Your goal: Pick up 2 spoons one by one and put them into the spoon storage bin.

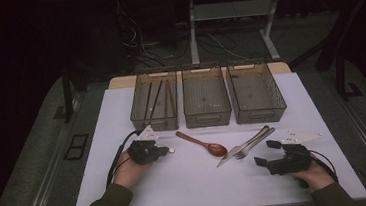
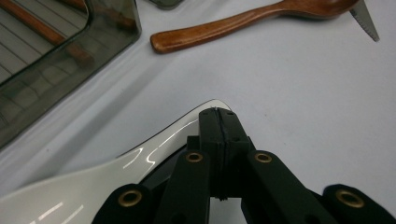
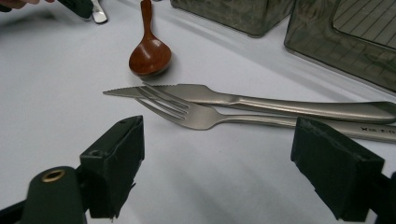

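A wooden spoon [image 1: 202, 143] lies mid-table, bowl to the right. A steel knife [image 1: 235, 151] and fork [image 1: 254, 142] lie side by side just right of it. My left gripper [image 1: 166, 149] is near the wooden spoon's handle [image 2: 233, 25], its jaws [image 2: 218, 126] shut on a shiny metal spoon [image 2: 116, 172] whose tip pokes out past them. My right gripper [image 1: 266, 153] is open, low over the table just right of the cutlery. Between its jaws [image 3: 217, 140] I see the fork [image 3: 201, 116] and, behind it, the knife [image 3: 261, 105].
Three smoky translucent bins stand in a row at the back: the left bin [image 1: 155, 120] holds long wooden sticks, while the middle bin [image 1: 208, 117] and right bin [image 1: 260, 114] look bare. The white mat [image 1: 193, 182] is open near the front edge.
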A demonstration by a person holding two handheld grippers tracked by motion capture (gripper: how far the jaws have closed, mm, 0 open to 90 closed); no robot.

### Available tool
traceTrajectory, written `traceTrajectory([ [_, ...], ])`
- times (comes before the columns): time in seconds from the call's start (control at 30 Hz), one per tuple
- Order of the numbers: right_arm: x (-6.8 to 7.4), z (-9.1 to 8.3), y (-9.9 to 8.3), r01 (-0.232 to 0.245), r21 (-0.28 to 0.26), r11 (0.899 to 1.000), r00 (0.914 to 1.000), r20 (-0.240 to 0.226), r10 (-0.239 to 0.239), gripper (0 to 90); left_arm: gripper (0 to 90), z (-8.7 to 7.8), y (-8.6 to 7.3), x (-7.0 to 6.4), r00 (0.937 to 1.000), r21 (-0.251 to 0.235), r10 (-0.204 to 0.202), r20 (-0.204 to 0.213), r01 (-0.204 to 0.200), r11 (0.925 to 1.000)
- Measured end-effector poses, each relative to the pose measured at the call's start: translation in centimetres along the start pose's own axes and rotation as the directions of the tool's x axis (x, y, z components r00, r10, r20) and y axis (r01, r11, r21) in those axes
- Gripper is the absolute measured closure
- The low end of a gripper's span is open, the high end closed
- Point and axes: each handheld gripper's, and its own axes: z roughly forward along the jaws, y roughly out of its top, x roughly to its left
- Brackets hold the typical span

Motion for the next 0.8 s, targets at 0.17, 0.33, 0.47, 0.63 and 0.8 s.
traceTrajectory([
  [0.17,-0.1,0.0,0.0,0.002,0.0,1.0,1.0,0.001,-0.002,17.2,89.0,0.6,0.6,0.4,0.9999,-0.007,0.001,-0.011,-0.002,1.0],
  [0.33,0.0,0.0,0.0,0.002,-0.002,1.0,1.0,0.001,-0.002,17.2,89.0,0.9,1.1,0.7,0.9999,-0.007,-0.002,-0.016,0.002,1.0],
  [0.47,-0.1,0.0,0.0,0.003,-0.002,1.0,1.0,0.001,-0.003,17.2,89.0,0.7,1.2,0.6,1.0,-0.021,-0.004,-0.001,0.004,0.9998],
  [0.63,-0.1,0.0,0.0,0.003,-0.002,1.0,1.0,0.002,-0.003,17.2,86.4,-0.4,1.6,0.7,0.9997,-0.072,-0.018,0.018,0.019,0.9972],
  [0.8,-0.1,-0.1,0.0,0.001,-0.004,1.0,1.0,0.003,-0.001,17.2,76.4,-1.8,1.8,1.8,0.9997,-0.088,-0.025,0.003,0.025,0.9958],
])
